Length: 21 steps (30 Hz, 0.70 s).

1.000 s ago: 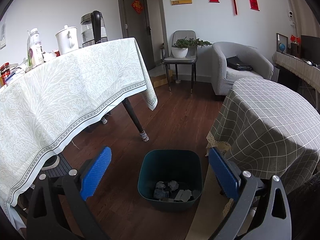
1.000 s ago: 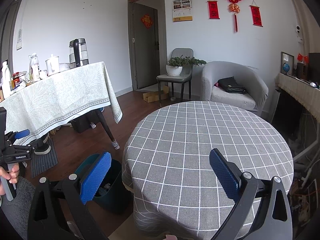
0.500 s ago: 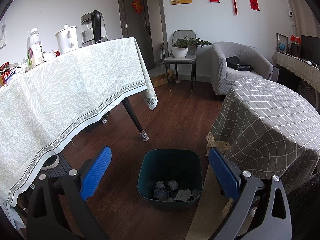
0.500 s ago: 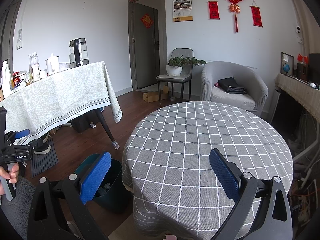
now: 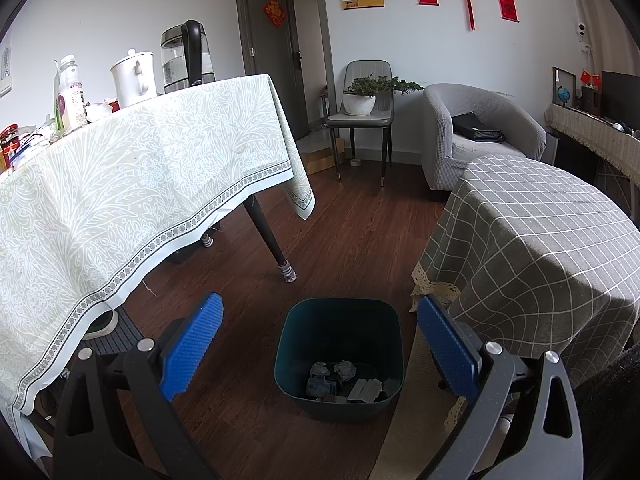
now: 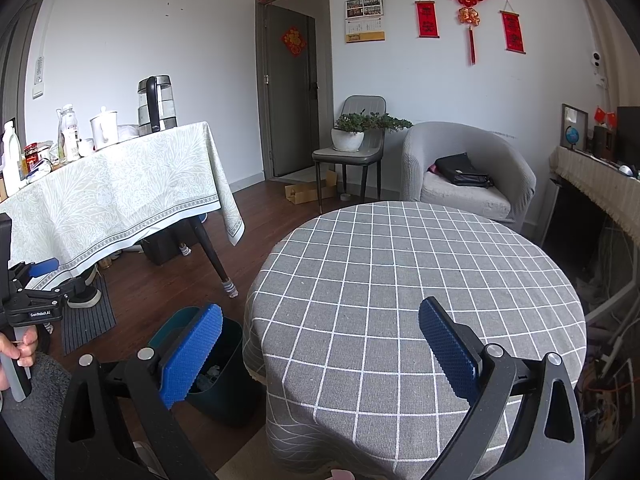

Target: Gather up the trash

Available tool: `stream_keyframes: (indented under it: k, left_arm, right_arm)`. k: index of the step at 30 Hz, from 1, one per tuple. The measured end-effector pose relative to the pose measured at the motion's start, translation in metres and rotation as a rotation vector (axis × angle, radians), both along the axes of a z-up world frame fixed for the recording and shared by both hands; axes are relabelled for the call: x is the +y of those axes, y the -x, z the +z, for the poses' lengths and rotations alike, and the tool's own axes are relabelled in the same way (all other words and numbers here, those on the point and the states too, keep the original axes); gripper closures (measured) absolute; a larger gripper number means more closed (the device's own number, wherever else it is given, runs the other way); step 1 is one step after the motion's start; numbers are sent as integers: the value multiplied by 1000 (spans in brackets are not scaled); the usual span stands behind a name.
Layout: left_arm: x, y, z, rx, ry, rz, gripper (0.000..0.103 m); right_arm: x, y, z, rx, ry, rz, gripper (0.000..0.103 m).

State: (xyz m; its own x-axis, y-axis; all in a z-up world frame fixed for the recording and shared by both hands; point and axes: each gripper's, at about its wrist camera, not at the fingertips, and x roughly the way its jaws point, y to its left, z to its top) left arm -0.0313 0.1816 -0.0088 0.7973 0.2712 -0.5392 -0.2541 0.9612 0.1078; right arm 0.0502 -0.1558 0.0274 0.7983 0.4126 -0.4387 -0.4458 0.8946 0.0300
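Note:
A dark teal trash bin (image 5: 340,320) stands on the wood floor beside the round table. Crumpled paper and scraps (image 5: 344,372) lie in its bottom. My left gripper (image 5: 320,344) is open and empty, held above the bin with the bin between its blue pads. My right gripper (image 6: 320,344) is open and empty above the near edge of the round table with the grey checked cloth (image 6: 420,264). The bin (image 6: 224,380) shows partly in the right wrist view, behind the left blue pad. The left gripper (image 6: 32,292) shows at that view's left edge, in a hand.
A long table with a pale green cloth (image 5: 140,184) stands to the left, holding a kettle (image 5: 188,56), a jug and bottles. Its leg (image 5: 272,244) is near the bin. A chair with a plant (image 5: 368,96) and a grey armchair (image 5: 472,136) stand at the far wall.

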Motion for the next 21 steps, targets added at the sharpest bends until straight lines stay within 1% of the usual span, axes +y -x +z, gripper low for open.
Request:
stream_keyframes:
  k: [21]
  left_arm:
    - [0, 0, -2, 4, 11, 3, 3]
  right_arm:
    - [0, 0, 1, 0, 1, 0, 4]
